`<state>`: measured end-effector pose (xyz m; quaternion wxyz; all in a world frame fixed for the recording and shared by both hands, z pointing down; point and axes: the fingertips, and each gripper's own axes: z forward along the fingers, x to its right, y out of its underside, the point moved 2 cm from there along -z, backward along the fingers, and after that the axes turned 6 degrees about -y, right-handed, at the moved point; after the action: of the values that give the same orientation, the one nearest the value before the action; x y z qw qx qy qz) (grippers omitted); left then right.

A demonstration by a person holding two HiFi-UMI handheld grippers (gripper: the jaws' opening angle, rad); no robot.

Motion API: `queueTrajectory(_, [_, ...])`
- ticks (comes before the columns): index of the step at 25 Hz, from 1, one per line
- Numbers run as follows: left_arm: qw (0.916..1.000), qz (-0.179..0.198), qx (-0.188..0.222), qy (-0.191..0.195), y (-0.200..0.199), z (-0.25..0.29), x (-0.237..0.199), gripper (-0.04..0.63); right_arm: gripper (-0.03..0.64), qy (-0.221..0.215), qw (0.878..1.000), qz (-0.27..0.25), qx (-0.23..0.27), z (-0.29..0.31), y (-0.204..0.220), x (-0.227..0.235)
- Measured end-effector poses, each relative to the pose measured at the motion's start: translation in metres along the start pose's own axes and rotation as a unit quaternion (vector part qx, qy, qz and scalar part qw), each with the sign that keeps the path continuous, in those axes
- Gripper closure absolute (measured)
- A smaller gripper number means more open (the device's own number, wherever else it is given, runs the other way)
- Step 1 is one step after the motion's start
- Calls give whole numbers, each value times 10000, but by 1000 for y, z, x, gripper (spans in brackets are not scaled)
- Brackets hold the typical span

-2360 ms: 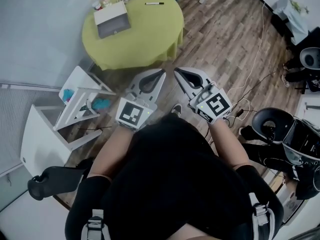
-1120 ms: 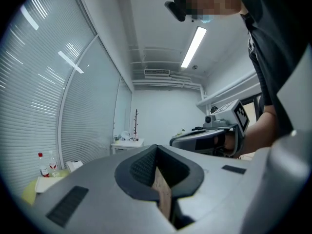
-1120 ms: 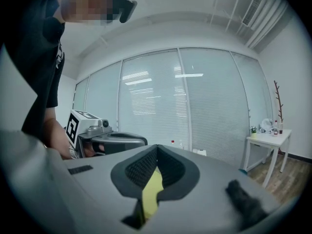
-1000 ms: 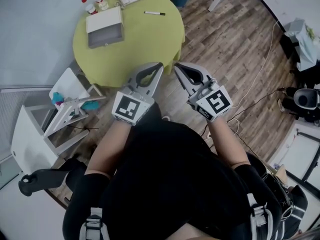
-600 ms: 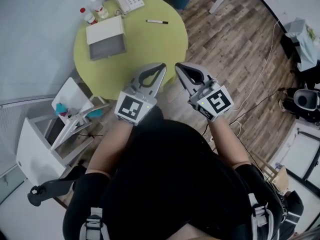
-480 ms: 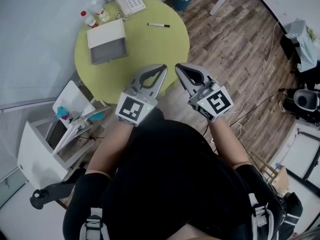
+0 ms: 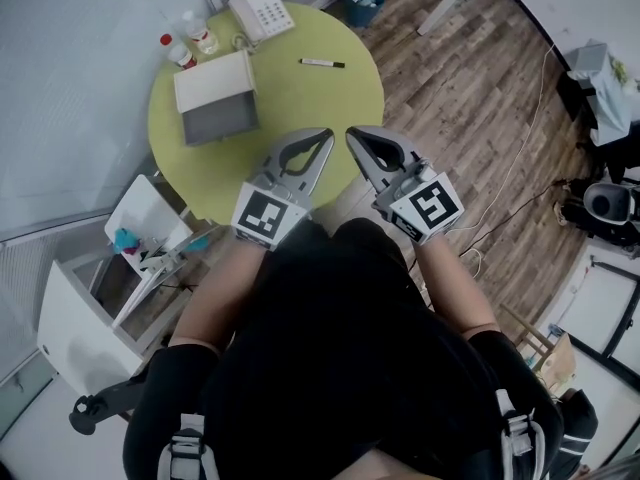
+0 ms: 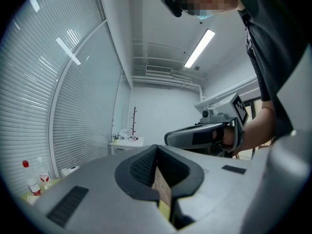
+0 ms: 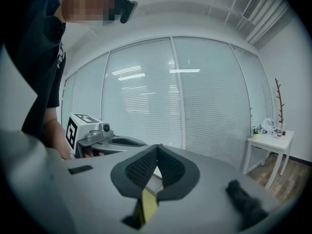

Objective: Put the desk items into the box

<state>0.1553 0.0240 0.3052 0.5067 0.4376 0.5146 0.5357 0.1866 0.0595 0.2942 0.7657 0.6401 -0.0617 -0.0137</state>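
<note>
Head view shows left tool (image 7: 322,136) beside right tool (image 7: 352,134), both closed.

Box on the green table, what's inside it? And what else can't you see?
- Box contents: head view, too far off and small to tell.
- Bottles labels: head view, too small to read.
- Phone buttons: head view, too small to make out.
- Table near edge: head view, hidden behind the left gripper and right gripper.
</note>
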Motion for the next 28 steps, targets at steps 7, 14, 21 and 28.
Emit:
queueTrajectory(7, [9998,96,76,-177,-7,13,-20,584,600,-96,9999,61,10,12,-1,21])
queueTrajectory(14, [9974,184,35,-701,-12,35,-52,584,600,-601,9982,8,-64,38,3,59])
queueTrajectory(21, [9910,110,61,-1334,-13,73,-86,584,600,-1251,9921,51,-117,70,3,108])
queueTrajectory(28, [9829,41,98,-1840,-6,118,-108,584,600,-1797,9833,45,-299,89,14,162])
